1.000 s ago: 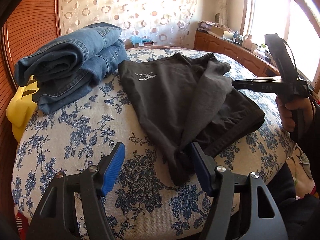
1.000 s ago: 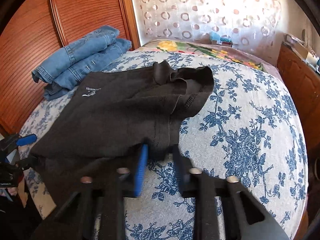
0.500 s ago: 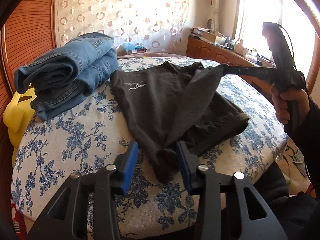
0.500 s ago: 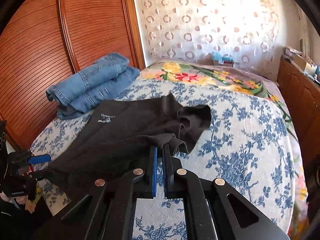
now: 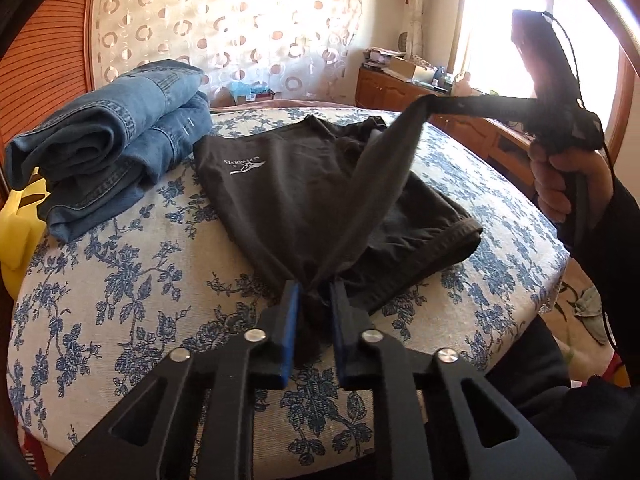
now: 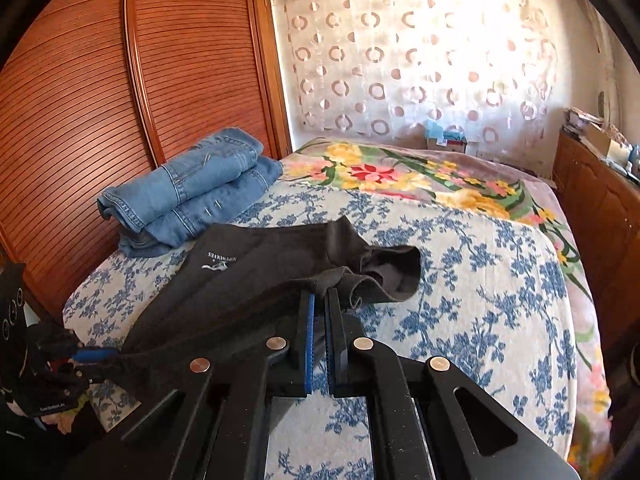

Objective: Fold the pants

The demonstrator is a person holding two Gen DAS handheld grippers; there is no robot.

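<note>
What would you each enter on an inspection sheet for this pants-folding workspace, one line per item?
Surface: bed with a blue-flowered cover; a floral blanket lies further back.
Job's things: black pants, mostly flat, one edge lifted taut between the grippers.
Clutter: folded jeans stacked beside the pants; yellow object at the bed's edge.
Grippers: left gripper has just been closing and pinches the near corner; right gripper shut on the far corner.
Cables: thin black cord on the right gripper's handle.
Surroundings: slatted wooden wardrobe, circle-patterned curtain, cluttered wooden cabinet.
</note>
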